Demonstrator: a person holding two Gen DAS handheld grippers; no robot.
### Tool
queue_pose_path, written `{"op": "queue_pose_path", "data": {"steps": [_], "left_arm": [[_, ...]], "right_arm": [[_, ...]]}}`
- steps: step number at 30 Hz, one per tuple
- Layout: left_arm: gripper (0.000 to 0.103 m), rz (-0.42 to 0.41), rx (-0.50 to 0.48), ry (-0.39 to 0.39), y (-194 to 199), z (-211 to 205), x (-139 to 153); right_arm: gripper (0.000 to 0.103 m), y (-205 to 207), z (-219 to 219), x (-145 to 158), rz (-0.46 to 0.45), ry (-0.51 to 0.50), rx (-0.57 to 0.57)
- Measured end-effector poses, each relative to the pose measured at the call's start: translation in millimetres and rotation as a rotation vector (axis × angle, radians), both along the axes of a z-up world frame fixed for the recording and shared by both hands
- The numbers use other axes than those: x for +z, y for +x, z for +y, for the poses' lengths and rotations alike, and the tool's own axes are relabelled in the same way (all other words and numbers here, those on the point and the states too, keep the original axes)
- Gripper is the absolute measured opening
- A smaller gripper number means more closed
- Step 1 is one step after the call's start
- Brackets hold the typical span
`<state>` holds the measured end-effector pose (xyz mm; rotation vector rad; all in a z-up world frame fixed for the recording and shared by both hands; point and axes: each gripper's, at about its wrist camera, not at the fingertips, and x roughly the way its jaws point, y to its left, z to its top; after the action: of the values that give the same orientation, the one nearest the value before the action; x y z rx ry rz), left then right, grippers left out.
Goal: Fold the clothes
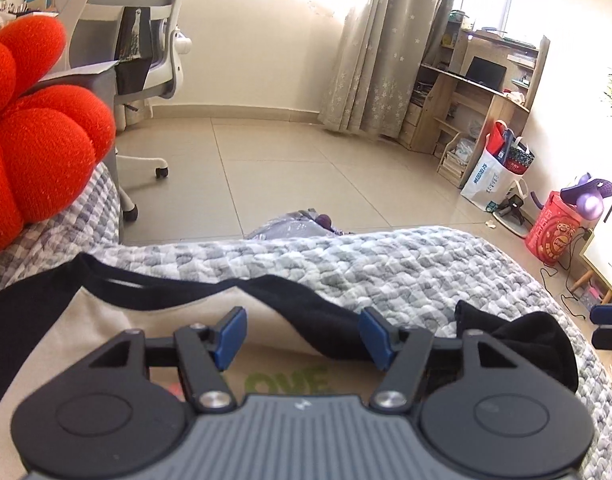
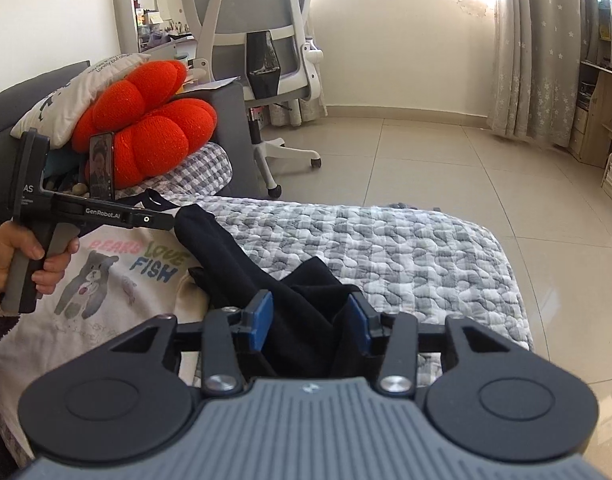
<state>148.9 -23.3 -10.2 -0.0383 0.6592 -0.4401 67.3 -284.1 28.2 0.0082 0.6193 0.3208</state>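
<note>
Just ahead of the right claw (image 2: 311, 322), on the grey-and-white checked quilt (image 2: 406, 248) of the bed, lies the black sleeve (image 2: 226, 256) of a cream T-shirt (image 2: 106, 312). Its long axis runs on a slant from the shoulder, up and left in the right wrist view, down to a bunched cuff end that sits between this claw's blue pads (image 2: 262, 320). The jaws stand parted, and the pads do not look to be pressing the cloth, so I read this claw as released with the sleeve still between its fingers. The right claw is plainly the nearer one to that sleeve.

Over the shirt's chest hovers the left claw (image 1: 302, 334), jaws well apart and grasping nothing; the black neckband (image 1: 154, 292) lies just beyond its pads, and the same sleeve (image 1: 518, 344) is off to its right. A hand (image 2: 22, 256) holds that tool by its grip.

My judgement is that the coming move turns on the sleeve lying outward from the shirt body: it would have to be carried leftward, across the chest.

Readable writing: the shirt print says "BEARS LOVE FISH" above a bear drawing, and the left tool's arm reads "GenRobot.AI". A red knitted cushion (image 2: 158, 128) sits at the bed's head.
</note>
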Motion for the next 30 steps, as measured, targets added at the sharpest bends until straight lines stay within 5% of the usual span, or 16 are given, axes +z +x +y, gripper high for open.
{"op": "queue_pose_path", "data": {"steps": [6,16,30], "left_arm": [[0.064,-0.067,-0.078,-0.008,14,-24,1],[0.063,0.049,-0.08,0.096,13,-8,-33],[0.063,0.007,-0.106,0.043,-9,17,-41]], "right_arm": [[0.046,46,17,-10,0.012,0.03,0.022],[0.052,91,40,-29,0.078,0.015,0.071],[0.053,149,93,-57,0.187,0.024,0.238]]}}
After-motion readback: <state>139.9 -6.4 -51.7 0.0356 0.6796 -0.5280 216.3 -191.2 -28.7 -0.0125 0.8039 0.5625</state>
